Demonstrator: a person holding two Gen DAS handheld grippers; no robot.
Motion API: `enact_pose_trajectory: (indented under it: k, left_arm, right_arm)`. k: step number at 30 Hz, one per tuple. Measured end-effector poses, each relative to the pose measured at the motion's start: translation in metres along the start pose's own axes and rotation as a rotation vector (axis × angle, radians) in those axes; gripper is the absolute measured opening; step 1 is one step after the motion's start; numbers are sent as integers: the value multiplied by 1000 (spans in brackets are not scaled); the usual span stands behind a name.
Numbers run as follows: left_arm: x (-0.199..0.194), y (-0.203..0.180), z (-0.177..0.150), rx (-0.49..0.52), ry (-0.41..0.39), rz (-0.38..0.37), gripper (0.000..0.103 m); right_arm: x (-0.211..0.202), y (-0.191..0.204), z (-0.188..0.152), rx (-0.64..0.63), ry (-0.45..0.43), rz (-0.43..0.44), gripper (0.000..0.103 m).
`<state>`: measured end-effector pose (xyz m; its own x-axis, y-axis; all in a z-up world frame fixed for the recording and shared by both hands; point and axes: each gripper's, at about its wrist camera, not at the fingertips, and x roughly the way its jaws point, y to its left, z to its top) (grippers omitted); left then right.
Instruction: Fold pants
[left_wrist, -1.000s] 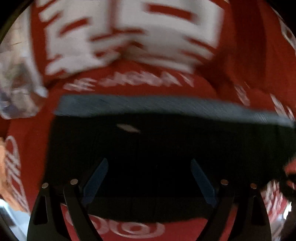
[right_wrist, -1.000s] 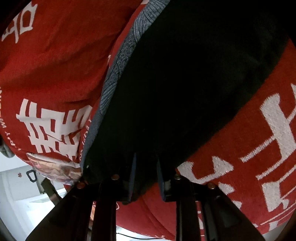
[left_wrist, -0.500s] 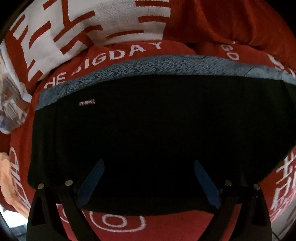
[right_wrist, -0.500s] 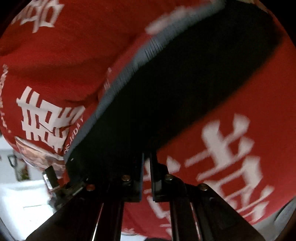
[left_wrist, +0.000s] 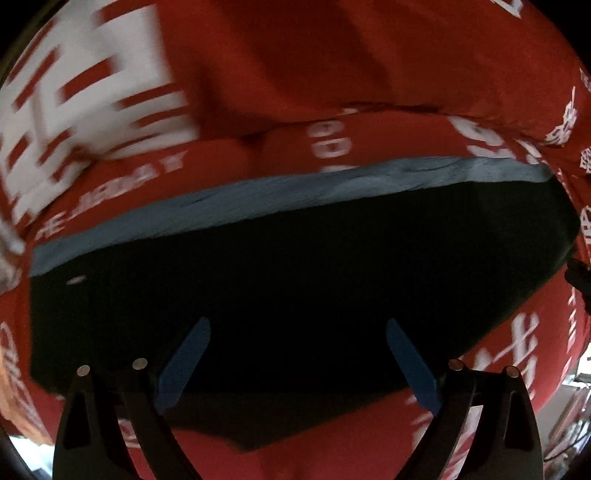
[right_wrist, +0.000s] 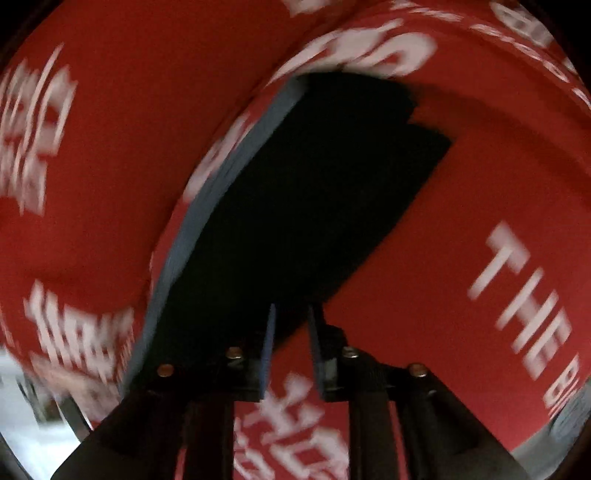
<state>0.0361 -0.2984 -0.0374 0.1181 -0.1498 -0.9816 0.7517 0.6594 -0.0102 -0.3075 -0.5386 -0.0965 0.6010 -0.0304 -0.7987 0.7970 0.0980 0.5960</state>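
Left gripper (left_wrist: 297, 354): jaws spread wide, blue pads (left_wrist: 186, 363) well apart, nothing between them; they hover over the near edge of the pants (left_wrist: 295, 295). Right gripper (right_wrist: 290, 347): jaws parted by a narrow gap, pads (right_wrist: 268, 350) either side of the garment's near corner; whether cloth is pinched cannot be told from this blurred view.

The pants lie directly ahead of both grippers on the red printed cloth (left_wrist: 369, 92). In the left view the long axis runs side to side across the jaws, grey waistband (left_wrist: 258, 206) on the far edge. Judged nearer for a grasp: the right gripper, at the corner.

Garment: black, flat, already folded into a compact slab with stacked edges. A small label (left_wrist: 75, 280) shows near the waistband.
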Motion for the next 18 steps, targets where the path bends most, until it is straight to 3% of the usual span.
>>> enact_pose_trajectory:
  k: [2, 6, 9, 11, 12, 15, 18]
  left_arm:
    - [16, -19, 14, -17, 9, -17, 97]
    - [43, -35, 11, -40, 68, 5, 97]
    - [44, -31, 7, -74, 49, -15, 97]
    - [44, -27, 7, -92, 65, -28, 97]
    - [43, -27, 7, -92, 71, -26, 97]
    - [38, -31, 4, -45, 61, 1, 97]
    - [38, -33, -2, -30, 51, 1, 97]
  right_arm:
    - [0, -14, 22, 33, -31, -1, 29]
    - [12, -24, 45, 30, -9, 22, 30]
    - [17, -29, 55, 28, -2, 49, 30]
    - [18, -38, 61, 40, 15, 59, 21]
    - [21, -34, 58, 35, 20, 61, 8]
    - [0, -30, 52, -10, 10, 116, 7]
    - [-2, -42, 42, -34, 30, 74, 7]
